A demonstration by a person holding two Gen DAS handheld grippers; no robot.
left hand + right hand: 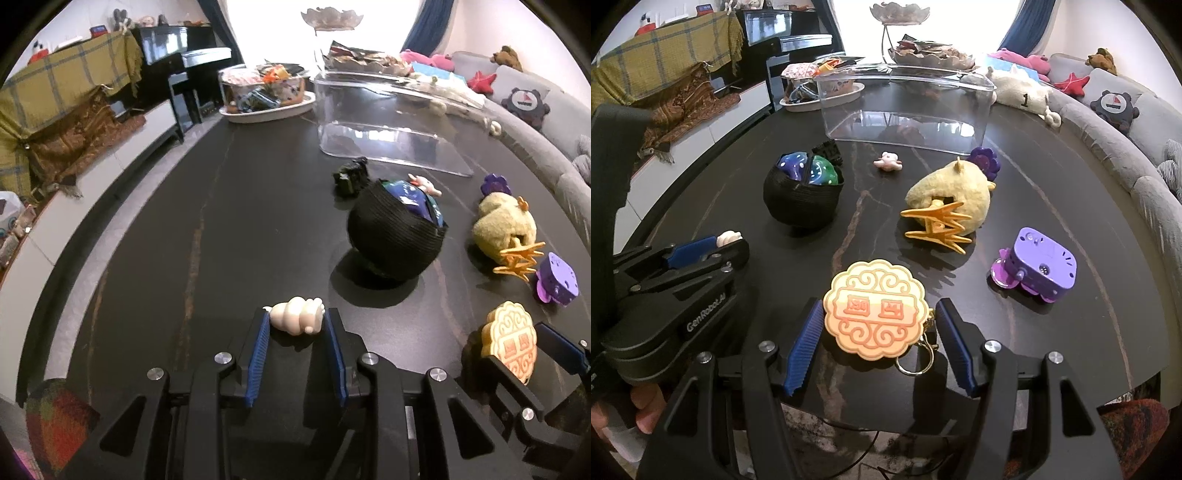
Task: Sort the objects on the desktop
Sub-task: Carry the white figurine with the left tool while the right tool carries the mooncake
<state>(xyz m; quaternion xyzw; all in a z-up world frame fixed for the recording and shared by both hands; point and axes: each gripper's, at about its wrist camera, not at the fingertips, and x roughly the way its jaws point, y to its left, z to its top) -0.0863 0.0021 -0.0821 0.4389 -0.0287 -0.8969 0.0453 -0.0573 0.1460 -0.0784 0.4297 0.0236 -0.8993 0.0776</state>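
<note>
My left gripper (297, 323) is shut on a small cream figurine (295, 316), held at the fingertips just above the dark table (207, 236). It also shows at the left of the right wrist view (720, 243). My right gripper (879, 314) is open, its jaws on either side of an orange mooncake keychain (875, 308) lying flat near the table's front edge; the pads stand apart from it. Further back stand a black woven pouch (801, 201), a yellow plush (951, 194) with an orange clip (934, 225), a purple toy (1038, 264) and a clear plastic bin (905, 107).
A small pink figure (888, 161), a purple flower (985, 159) and a dark toy (351, 177) lie in front of the bin. A white tray of clutter (266, 98) and a tiered dish (923, 51) stand at the back. A grey sofa (1126, 136) curves along the right.
</note>
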